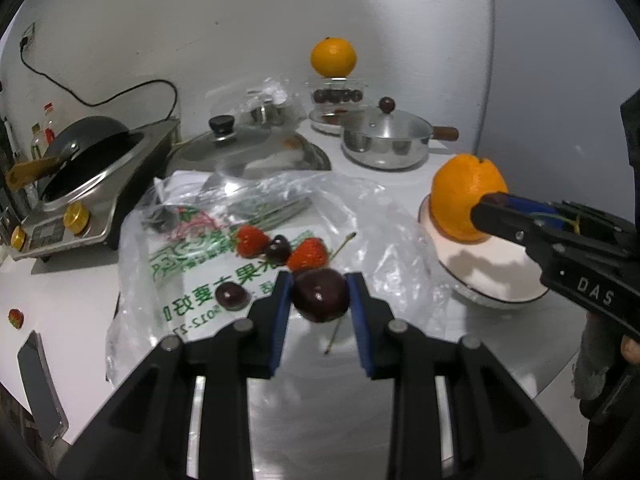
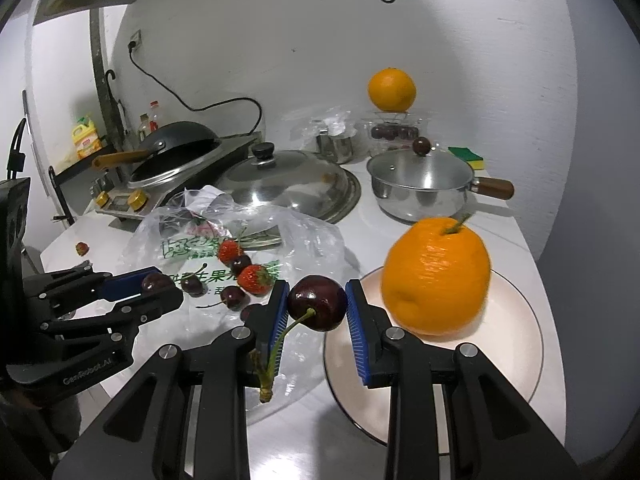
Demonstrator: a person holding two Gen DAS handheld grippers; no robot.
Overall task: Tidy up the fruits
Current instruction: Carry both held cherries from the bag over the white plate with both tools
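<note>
My left gripper [image 1: 319,295] is shut on a dark cherry [image 1: 320,295] and holds it above the clear plastic bag [image 1: 192,280]. Two strawberries [image 1: 307,255] and loose cherries [image 1: 230,295] lie on the bag. My right gripper [image 2: 317,303] is shut on another dark cherry [image 2: 317,303] with a green stem, at the left rim of a pink plate [image 2: 504,344]. An orange [image 2: 436,276] sits on that plate. In the left wrist view the right gripper [image 1: 486,210] is beside the orange [image 1: 466,196].
A steel pot with lid [image 1: 386,140], a large glass lid [image 1: 248,148] and a wok on a cooker [image 1: 88,160] stand behind. A second orange [image 1: 333,57] sits on a cherry box at the back. A phone [image 1: 40,384] and a stray strawberry [image 1: 16,317] lie left.
</note>
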